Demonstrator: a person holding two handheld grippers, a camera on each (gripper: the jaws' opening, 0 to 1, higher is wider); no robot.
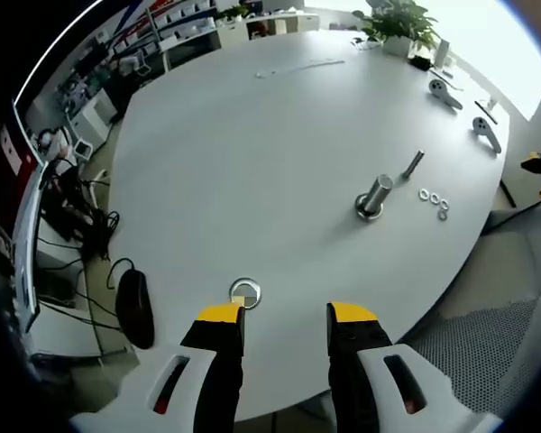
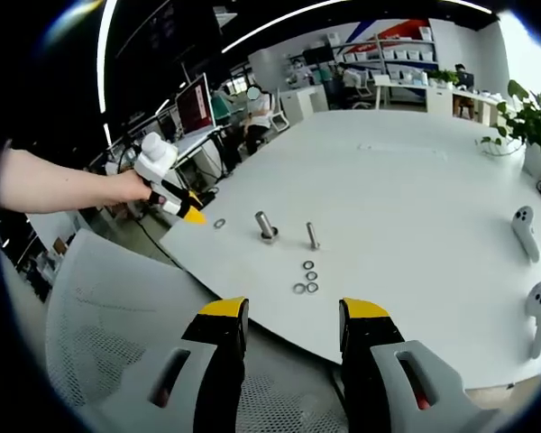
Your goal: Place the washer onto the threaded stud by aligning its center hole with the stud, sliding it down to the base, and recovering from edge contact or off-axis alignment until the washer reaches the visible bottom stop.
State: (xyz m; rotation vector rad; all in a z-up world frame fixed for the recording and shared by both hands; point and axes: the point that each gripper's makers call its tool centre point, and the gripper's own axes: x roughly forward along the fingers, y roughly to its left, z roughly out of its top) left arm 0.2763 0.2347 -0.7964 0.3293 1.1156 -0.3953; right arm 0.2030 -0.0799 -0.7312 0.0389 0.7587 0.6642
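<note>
My left gripper [image 1: 286,318] hangs over the near edge of the white table [image 1: 252,162], its yellow-tipped jaws spread apart with nothing between them. One washer [image 1: 244,293] lies flat on the table just ahead of the left jaw tip, close to it, though I cannot tell whether they touch. Further out stands the thick metal stud [image 1: 374,196], with a thinner bolt [image 1: 412,164] beside it and a small cluster of spare washers [image 1: 435,202] to its right. My right gripper [image 2: 288,317] is held back off the table above a mesh chair [image 2: 117,334], jaws also wide apart and holding nothing. From there I see the stud [image 2: 266,225], the bolt [image 2: 312,235] and the spare washers [image 2: 307,277] near the table edge.
</note>
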